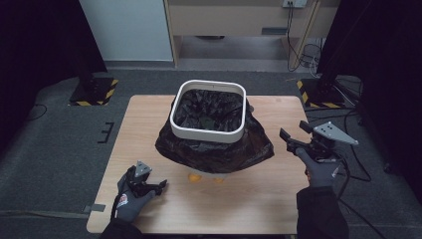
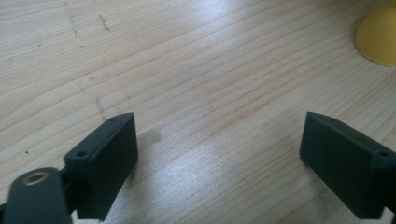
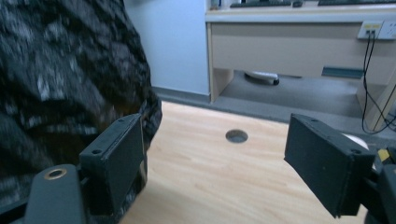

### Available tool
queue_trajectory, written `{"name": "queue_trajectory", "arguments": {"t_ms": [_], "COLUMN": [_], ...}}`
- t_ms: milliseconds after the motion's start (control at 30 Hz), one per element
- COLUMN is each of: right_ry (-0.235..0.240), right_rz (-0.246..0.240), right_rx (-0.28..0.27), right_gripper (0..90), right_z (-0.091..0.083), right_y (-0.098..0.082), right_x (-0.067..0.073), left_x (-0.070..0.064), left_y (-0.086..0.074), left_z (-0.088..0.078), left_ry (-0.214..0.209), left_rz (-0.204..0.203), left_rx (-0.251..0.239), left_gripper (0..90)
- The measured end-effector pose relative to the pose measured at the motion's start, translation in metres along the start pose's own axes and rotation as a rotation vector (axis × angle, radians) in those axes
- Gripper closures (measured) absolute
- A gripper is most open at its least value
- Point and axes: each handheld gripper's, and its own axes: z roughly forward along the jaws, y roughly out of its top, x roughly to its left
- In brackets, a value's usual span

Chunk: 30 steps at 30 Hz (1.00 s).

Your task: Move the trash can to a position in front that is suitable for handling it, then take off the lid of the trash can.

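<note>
A white square bin (image 1: 207, 132) lined with a black plastic bag (image 1: 214, 149) stands in the middle of the wooden table (image 1: 278, 189). The bag hangs loosely over the bin's outside. Two small orange-yellow pieces (image 1: 195, 177) peek out under its front edge. My left gripper (image 1: 161, 185) rests low over the table's front left, open, with bare wood between its jaws (image 2: 219, 154); a yellow rounded piece (image 2: 380, 37) shows at the upper right of that view. My right gripper (image 1: 291, 132) hovers at the table's right side, open and holding nothing (image 3: 215, 158), with the bag (image 3: 60, 84) just to its left.
A round cable hole (image 3: 236, 136) sits in the tabletop beyond the right gripper. Behind the table are a light wood desk (image 1: 239, 20), hanging cables (image 1: 303, 55) and two stand bases with yellow-black tape (image 1: 94, 92). Grey carpet surrounds the table.
</note>
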Motion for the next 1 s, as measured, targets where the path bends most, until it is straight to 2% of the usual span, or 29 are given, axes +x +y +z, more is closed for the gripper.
{"name": "queue_trajectory", "arguments": {"t_ms": [233, 567, 1000], "right_ry": [-0.001, 0.006, 0.025], "right_rz": [0.0, -0.006, -0.026], "right_rx": [-0.03, -0.039, -0.08], "right_gripper": [16.5, 16.4, 16.3], "right_z": [0.005, 0.011, 0.018], "right_y": [0.019, 0.035, 0.069], "right_x": [0.003, 0.008, 0.018], "left_x": [-0.003, -0.004, -0.004], "left_y": [0.001, 0.002, 0.003], "left_z": [0.002, 0.003, 0.004], "left_ry": [0.003, 0.003, 0.002], "left_rz": [-0.003, -0.001, 0.0], "left_rx": [0.014, 0.02, 0.03], "left_gripper": [4.5, 2.9, 0.6]}}
